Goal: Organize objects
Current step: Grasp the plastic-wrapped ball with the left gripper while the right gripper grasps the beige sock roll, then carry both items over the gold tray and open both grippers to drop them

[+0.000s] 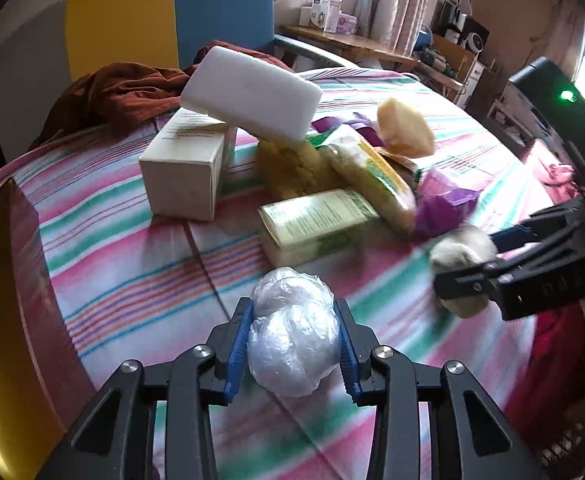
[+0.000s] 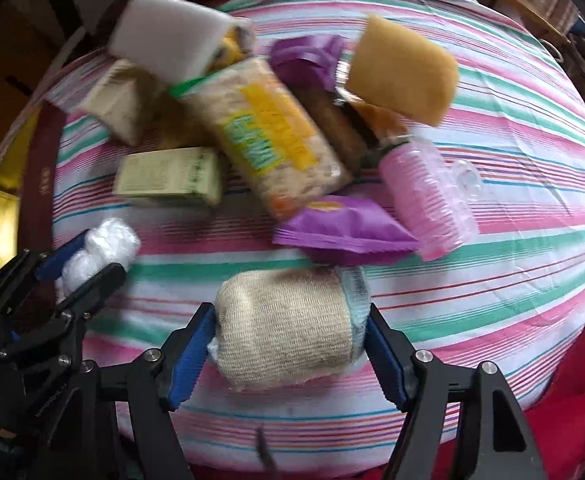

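My left gripper [image 1: 294,344] is shut on a clear plastic-wrapped white bundle [image 1: 292,332], held over the striped tablecloth [image 1: 132,264]; it also shows in the right wrist view [image 2: 96,252]. My right gripper [image 2: 290,340] is shut on a beige rolled bandage [image 2: 288,328], also seen at the right of the left wrist view [image 1: 462,256]. Behind lies a pile: a white foam block [image 1: 252,92], a tan box [image 1: 188,164], a green-printed box [image 1: 316,220], a rice packet [image 2: 268,132], a yellow sponge [image 2: 404,72], purple packets [image 2: 344,228] and a pink bottle [image 2: 428,200].
A rust-brown cloth [image 1: 124,92] lies at the table's back left by a blue and yellow chair [image 1: 172,12]. A shelf with boxes [image 1: 332,12] stands behind. Red fabric [image 2: 572,400] hangs at the table's near right edge.
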`<state>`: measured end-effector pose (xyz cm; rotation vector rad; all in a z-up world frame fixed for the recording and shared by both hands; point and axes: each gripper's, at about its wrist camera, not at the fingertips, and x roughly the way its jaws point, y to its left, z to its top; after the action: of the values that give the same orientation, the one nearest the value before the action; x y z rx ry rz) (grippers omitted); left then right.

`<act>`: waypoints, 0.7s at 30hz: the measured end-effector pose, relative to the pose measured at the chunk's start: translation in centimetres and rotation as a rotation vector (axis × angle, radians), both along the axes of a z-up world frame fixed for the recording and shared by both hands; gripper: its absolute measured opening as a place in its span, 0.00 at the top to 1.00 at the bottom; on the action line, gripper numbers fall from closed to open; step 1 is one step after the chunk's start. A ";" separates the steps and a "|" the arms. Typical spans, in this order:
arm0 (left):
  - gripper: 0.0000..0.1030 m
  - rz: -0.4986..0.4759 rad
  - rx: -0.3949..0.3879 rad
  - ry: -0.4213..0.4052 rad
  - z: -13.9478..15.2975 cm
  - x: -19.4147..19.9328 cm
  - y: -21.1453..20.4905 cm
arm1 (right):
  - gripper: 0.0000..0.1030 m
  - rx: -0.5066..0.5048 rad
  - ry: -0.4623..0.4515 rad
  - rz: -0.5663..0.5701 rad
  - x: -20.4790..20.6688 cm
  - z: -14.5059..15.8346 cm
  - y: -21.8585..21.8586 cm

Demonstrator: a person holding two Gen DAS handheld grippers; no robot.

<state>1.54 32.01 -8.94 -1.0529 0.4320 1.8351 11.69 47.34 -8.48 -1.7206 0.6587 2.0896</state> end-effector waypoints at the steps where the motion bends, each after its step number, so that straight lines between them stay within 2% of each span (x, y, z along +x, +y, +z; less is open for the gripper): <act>1: 0.62 0.000 0.008 -0.001 0.2 0.2 -0.3 | 0.29 -0.004 0.015 0.014 0.0 0.2 -0.4; 9: 0.62 0.031 0.130 -0.004 4.2 1.1 -4.6 | 0.29 -0.006 0.159 0.037 1.9 2.1 -3.7; 10: 0.62 0.041 0.141 0.001 4.7 1.0 -5.3 | 0.29 -0.005 0.170 0.048 1.0 3.7 -4.2; 13: 0.61 0.087 0.169 0.024 6.1 0.6 -7.7 | 0.29 0.005 0.224 0.079 -0.4 5.5 -6.0; 21: 0.61 0.286 0.213 0.036 7.5 -2.5 -14.8 | 0.29 -0.016 0.344 0.203 -6.2 7.2 -11.7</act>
<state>-0.99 17.22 -1.42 -0.9736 0.1045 2.1016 5.48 35.62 -1.26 -1.5023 0.6167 2.5614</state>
